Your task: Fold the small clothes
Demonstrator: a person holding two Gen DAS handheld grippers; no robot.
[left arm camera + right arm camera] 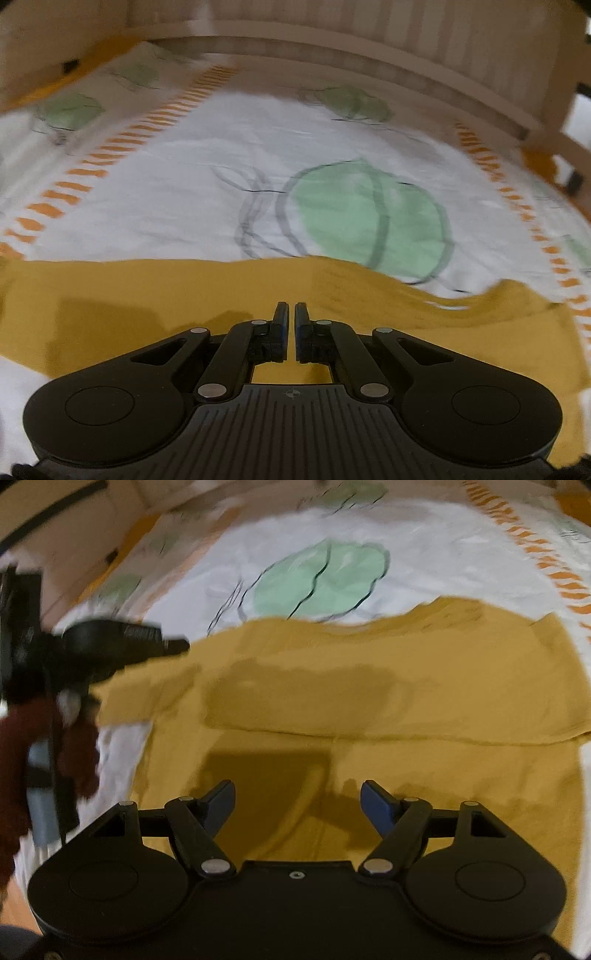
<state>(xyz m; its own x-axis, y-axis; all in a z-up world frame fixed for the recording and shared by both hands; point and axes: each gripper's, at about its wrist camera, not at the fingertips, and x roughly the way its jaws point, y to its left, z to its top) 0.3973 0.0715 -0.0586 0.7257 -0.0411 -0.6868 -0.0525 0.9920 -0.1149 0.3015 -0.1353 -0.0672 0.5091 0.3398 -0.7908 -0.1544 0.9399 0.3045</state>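
left jaws sit pressed together, nothing visibly pinched, on my left gripper (290, 306) over the mustard garment (110, 295). right gripper (298, 794) hangs spread wide above it.

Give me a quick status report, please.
Left tool shut, right tool open. Mustard garment partly folded on the printed sheet. Nothing in the way.

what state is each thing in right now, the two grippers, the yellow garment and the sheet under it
left gripper: shut, nothing visibly between its fingers
right gripper: open, above the garment, holding nothing
mustard-yellow garment: lying on the sheet, partly folded over itself
printed bedsheet: spread out, lightly creased
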